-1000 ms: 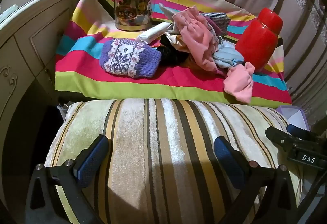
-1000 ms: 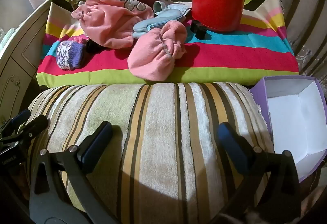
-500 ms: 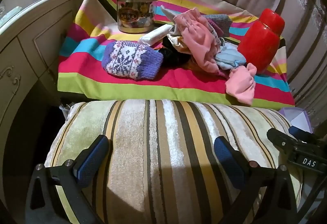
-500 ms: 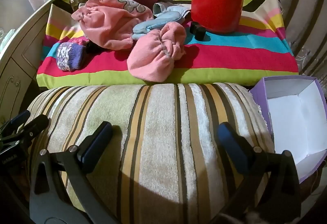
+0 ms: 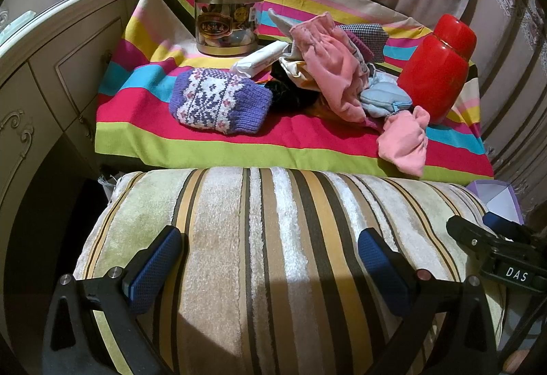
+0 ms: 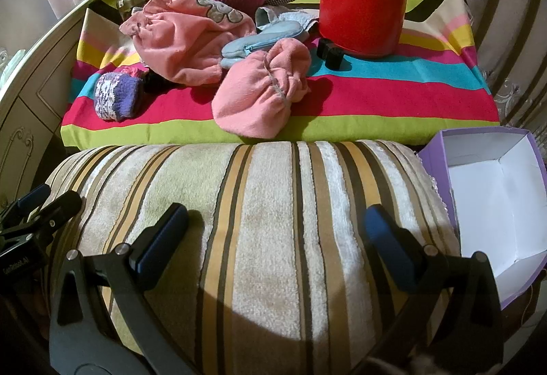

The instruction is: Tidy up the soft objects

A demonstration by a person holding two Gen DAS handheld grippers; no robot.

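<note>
A pile of soft things lies on a table covered with a striped cloth (image 5: 205, 149): a purple knitted mitten (image 5: 218, 101), a pink garment (image 5: 335, 74), a light blue pouch (image 5: 383, 98) and a pink fleece mitt (image 5: 403, 142). In the right wrist view I see the pink mitt (image 6: 263, 94), the pink garment (image 6: 184, 39), the blue pouch (image 6: 259, 43) and the purple mitten (image 6: 116, 94). My left gripper (image 5: 270, 262) and right gripper (image 6: 273, 234) are both open and empty, above a striped cushion (image 5: 273, 238) in front of the table.
A red jar (image 5: 434, 74) stands at the table's right, a glass jar with a gold lid (image 5: 225, 19) at the back left. An open purple box (image 6: 492, 200) sits right of the cushion. A white cabinet (image 5: 41, 67) is on the left, curtains behind.
Both grippers have risen and tilted slightly, so the table and its pile sit a little lower in both views. Nothing was picked up and both grippers stay open.
</note>
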